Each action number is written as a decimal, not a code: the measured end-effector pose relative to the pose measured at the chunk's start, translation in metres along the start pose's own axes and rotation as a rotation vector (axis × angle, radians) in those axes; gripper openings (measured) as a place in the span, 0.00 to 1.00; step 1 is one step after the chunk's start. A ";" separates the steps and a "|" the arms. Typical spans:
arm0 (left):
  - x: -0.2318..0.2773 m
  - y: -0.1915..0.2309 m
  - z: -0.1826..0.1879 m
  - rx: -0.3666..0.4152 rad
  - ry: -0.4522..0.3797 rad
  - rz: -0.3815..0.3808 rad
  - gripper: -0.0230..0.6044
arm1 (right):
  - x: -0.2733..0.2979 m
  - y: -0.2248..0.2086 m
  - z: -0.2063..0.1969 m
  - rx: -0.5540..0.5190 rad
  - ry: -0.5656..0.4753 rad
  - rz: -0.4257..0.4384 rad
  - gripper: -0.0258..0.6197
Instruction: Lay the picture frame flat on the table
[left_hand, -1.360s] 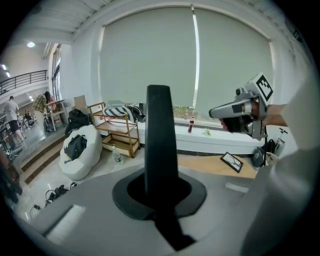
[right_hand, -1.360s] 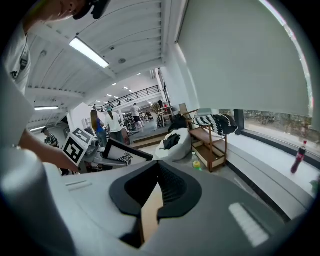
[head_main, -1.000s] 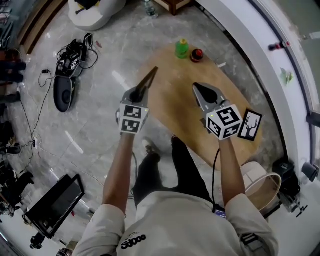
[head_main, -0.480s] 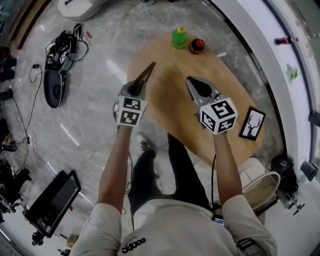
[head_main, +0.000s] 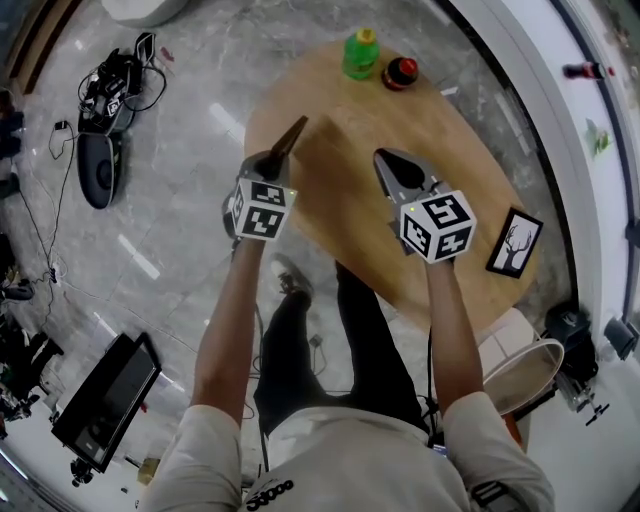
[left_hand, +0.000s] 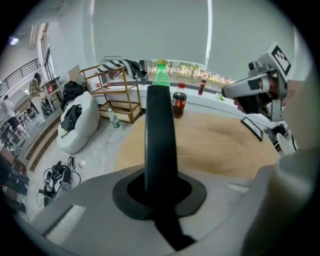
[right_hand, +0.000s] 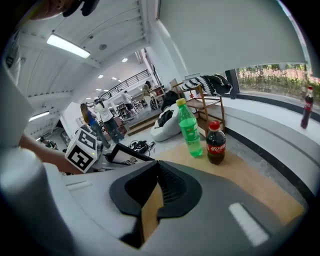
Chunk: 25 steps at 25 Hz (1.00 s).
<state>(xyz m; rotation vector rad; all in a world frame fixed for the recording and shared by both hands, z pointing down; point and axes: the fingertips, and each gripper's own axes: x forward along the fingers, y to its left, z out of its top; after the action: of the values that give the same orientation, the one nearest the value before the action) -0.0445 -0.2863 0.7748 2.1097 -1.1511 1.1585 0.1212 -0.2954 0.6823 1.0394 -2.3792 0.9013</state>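
The picture frame (head_main: 515, 243), black with a white tree print, sits at the right edge of the oval wooden table (head_main: 340, 150). It also appears low behind the right gripper as a dark strip, the picture frame (left_hand: 252, 128). I cannot tell whether it stands or lies flat. My right gripper (head_main: 392, 163) hovers over the table left of the frame, apart from it, shut and empty. My left gripper (head_main: 296, 128) is over the table's left edge, its jaws pressed together into one dark blade with nothing held.
A green bottle (head_main: 360, 52) and a red-capped cola bottle (head_main: 401, 72) stand at the table's far end. A white stool (head_main: 520, 372) is by the near right edge. Cables and gear (head_main: 105, 90) lie on the marble floor to the left.
The head view has shifted, so the table and bottles sit higher in the picture. Both grippers keep the same pose and stay shut. The frame has not moved on the table.
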 end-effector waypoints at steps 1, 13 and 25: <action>0.003 0.000 -0.003 0.001 0.008 0.003 0.07 | 0.001 0.001 -0.005 0.005 0.006 0.003 0.04; 0.023 0.001 -0.015 0.046 0.084 0.042 0.07 | 0.009 0.006 -0.035 0.046 0.061 0.020 0.04; 0.026 -0.008 -0.002 0.051 0.037 0.049 0.09 | 0.011 -0.001 -0.041 0.095 0.047 0.019 0.04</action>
<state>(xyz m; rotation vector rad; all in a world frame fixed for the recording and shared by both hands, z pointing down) -0.0308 -0.2920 0.7984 2.0994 -1.1741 1.2571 0.1188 -0.2731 0.7179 1.0206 -2.3317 1.0429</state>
